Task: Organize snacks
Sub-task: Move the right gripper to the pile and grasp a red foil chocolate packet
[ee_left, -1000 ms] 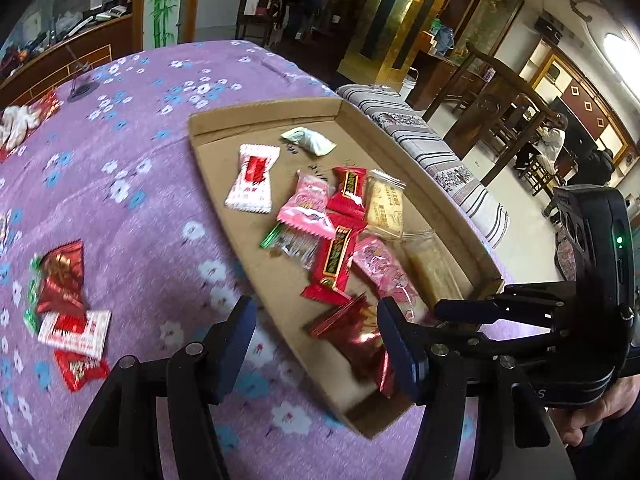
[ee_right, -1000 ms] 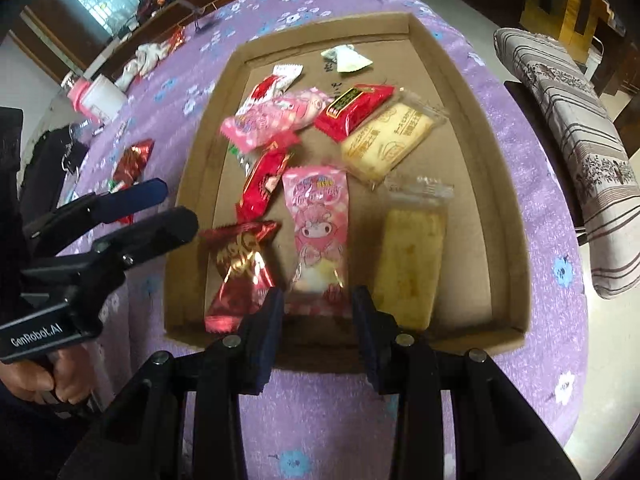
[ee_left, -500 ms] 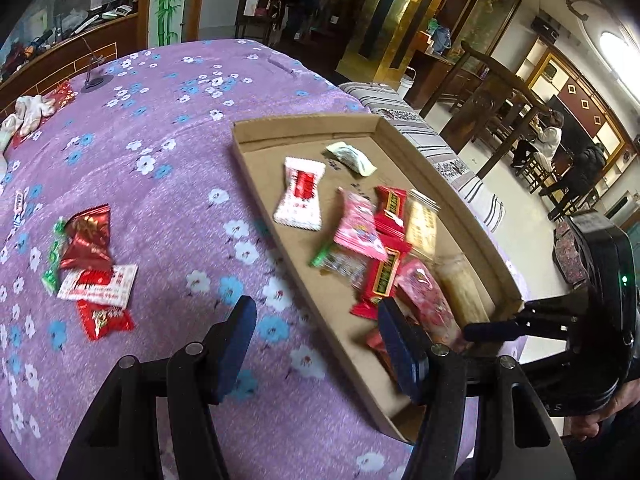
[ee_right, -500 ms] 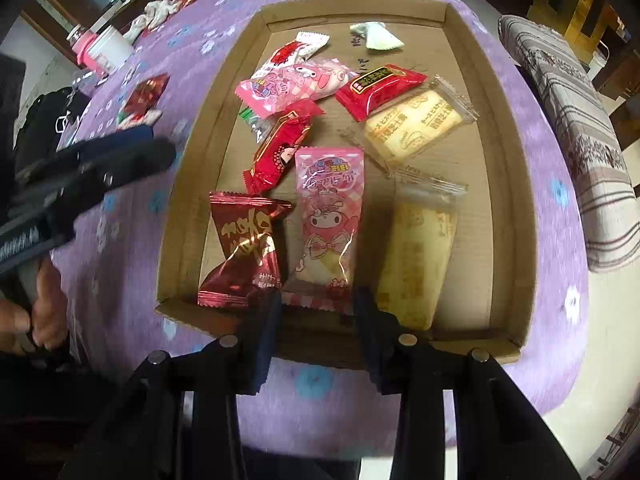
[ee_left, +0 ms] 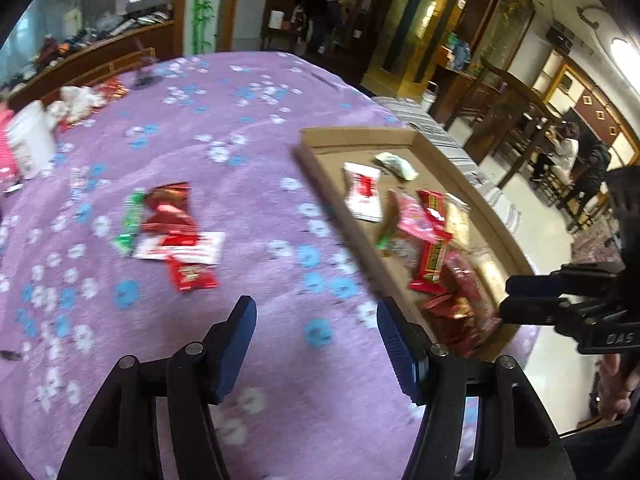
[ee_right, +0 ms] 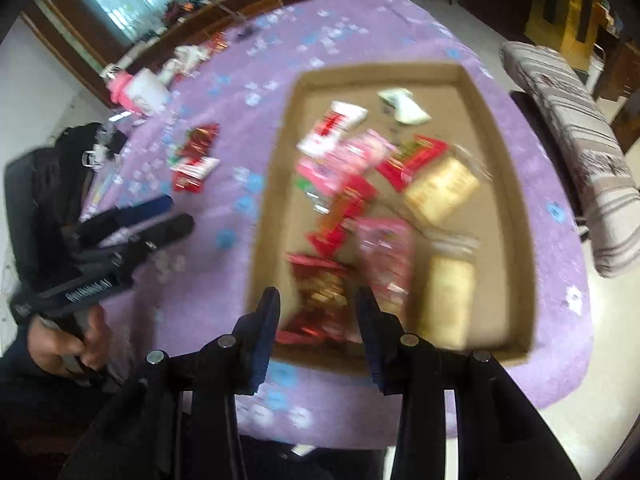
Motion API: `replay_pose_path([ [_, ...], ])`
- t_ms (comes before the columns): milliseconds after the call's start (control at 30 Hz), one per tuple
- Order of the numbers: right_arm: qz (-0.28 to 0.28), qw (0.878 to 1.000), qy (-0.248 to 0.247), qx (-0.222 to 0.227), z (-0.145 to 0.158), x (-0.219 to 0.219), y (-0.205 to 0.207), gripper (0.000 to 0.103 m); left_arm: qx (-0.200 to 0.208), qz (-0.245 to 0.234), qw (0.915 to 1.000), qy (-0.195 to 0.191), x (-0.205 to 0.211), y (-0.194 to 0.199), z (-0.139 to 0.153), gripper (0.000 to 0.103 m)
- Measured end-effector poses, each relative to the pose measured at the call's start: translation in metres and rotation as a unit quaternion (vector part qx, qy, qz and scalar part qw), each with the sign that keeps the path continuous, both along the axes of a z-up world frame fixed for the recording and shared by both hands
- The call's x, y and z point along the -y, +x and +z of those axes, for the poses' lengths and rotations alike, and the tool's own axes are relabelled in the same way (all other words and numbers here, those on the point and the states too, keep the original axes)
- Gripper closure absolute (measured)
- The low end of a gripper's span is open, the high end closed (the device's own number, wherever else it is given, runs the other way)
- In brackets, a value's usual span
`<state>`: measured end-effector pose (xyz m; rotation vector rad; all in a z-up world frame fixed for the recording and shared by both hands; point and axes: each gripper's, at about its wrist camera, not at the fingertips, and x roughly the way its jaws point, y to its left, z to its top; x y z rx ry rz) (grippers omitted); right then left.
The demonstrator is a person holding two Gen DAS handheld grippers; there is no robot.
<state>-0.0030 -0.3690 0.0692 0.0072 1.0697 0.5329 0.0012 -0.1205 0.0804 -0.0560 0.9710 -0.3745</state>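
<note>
A shallow cardboard tray [ee_left: 356, 136] [ee_right: 380, 72] lies on the purple flowered tablecloth and holds several wrapped snacks: red, pink, white and yellow packets. A small loose pile of red, white and green snack packets [ee_left: 172, 228] [ee_right: 194, 160] lies on the cloth to the left of the tray. My left gripper [ee_left: 316, 320] hovers over bare cloth between the pile and the tray, open and empty. My right gripper [ee_right: 319, 304] hangs above the tray's near edge over a dark red packet [ee_right: 320, 292], open, with nothing in it. Both views are motion-blurred.
A white jar with a pink lid [ee_right: 140, 90] [ee_left: 28, 140] and crumpled wrappers sit at the far left of the table. A striped bench [ee_right: 580, 140] stands to the right of the table. A black bag [ee_right: 48, 184] is at the left, near a hand [ee_right: 68, 344].
My left gripper has swung left, off the tray and over the cloth nearer the loose pile. My right gripper has drawn back and risen from the tray's near edge, still empty.
</note>
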Motion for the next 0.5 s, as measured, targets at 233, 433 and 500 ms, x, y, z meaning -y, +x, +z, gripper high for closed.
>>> replay_pose_path([
  [233, 0.047, 0.999, 0.002, 0.005, 0.002, -0.061, -0.01, 0.065, 0.035, 0.043, 0.9964, 0.065, -0.041, -0.015, 0.004, 0.037],
  [433, 0.068, 0.998, 0.002, -0.006, -0.005, -0.097, -0.016, 0.065, 0.042, 0.069, 0.9924, 0.093, -0.077, -0.028, 0.003, 0.037],
  [500, 0.071, 0.997, 0.003, -0.008, -0.007, -0.106, -0.019, 0.065, 0.042, 0.076, 0.9912, 0.1, -0.086, -0.032, 0.001, 0.037],
])
